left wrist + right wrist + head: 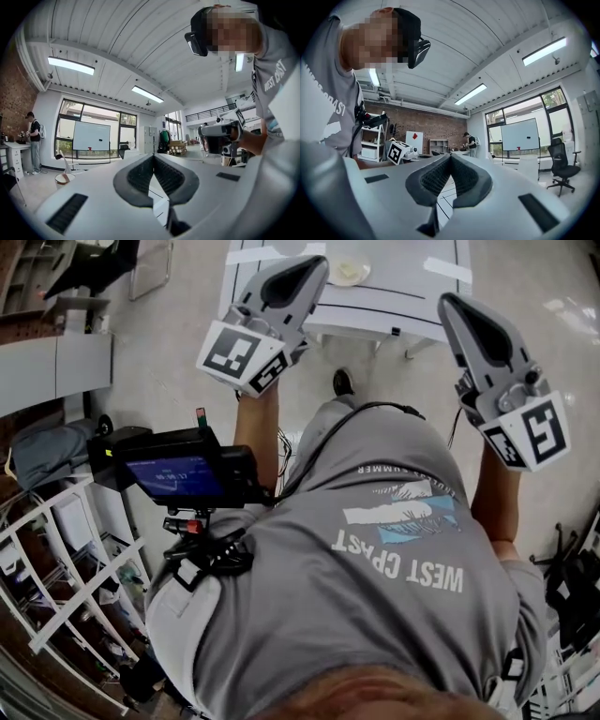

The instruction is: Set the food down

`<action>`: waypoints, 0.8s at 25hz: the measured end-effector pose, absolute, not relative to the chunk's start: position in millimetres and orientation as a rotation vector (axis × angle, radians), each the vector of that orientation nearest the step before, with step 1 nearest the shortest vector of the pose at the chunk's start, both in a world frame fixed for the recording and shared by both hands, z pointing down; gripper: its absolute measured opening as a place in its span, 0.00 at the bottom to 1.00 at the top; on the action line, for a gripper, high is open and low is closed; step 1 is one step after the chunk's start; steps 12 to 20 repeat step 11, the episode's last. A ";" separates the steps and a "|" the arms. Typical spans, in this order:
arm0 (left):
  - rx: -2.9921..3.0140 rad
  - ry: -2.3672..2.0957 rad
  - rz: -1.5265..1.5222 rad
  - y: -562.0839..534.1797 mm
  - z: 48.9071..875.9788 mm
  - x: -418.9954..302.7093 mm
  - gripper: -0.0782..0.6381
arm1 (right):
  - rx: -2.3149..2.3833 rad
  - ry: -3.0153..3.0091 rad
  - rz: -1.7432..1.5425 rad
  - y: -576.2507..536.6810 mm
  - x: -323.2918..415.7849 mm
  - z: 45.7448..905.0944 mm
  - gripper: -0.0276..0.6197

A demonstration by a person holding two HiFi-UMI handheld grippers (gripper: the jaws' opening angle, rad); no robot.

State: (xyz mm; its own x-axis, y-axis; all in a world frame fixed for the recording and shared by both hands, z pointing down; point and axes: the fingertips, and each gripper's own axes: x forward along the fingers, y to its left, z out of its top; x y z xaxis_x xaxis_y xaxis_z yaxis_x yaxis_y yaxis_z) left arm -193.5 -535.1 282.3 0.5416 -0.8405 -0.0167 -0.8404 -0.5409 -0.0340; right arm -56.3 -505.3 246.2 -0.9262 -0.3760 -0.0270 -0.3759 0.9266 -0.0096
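- We record the left gripper (314,268) and the right gripper (452,304) as pale grey moulded shells.
- Inside each claw are black ribbed pads (140,176).
- Behind each claw is a white marker cube (242,357) with black squares.
- Further behind the claws is a grey short-sleeved T-shirt (375,559) with white "WEST COAST" lettering and a blue-and-white graphic.
- A black cable (375,406) loops over the shirt.
- Above the right claw we see a black head camera (415,44).

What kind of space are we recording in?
Probably a loft-style office or lab: brick wall, whiteboard by big windows, and an office chair.
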 end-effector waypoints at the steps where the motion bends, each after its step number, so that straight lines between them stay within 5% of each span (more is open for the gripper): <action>1: -2.736 1.477 -0.008 -526.3 283.0 -170.5 0.12 | -0.609 3.055 -0.009 -497.3 -32.5 246.0 0.05; 11: -2.746 1.447 -0.031 -438.5 247.6 -68.1 0.12 | -0.693 3.059 -0.096 -413.1 85.9 228.8 0.05; 20: -2.746 1.447 -0.031 -438.5 247.6 -68.1 0.12 | -0.693 3.059 -0.096 -413.1 85.9 228.8 0.05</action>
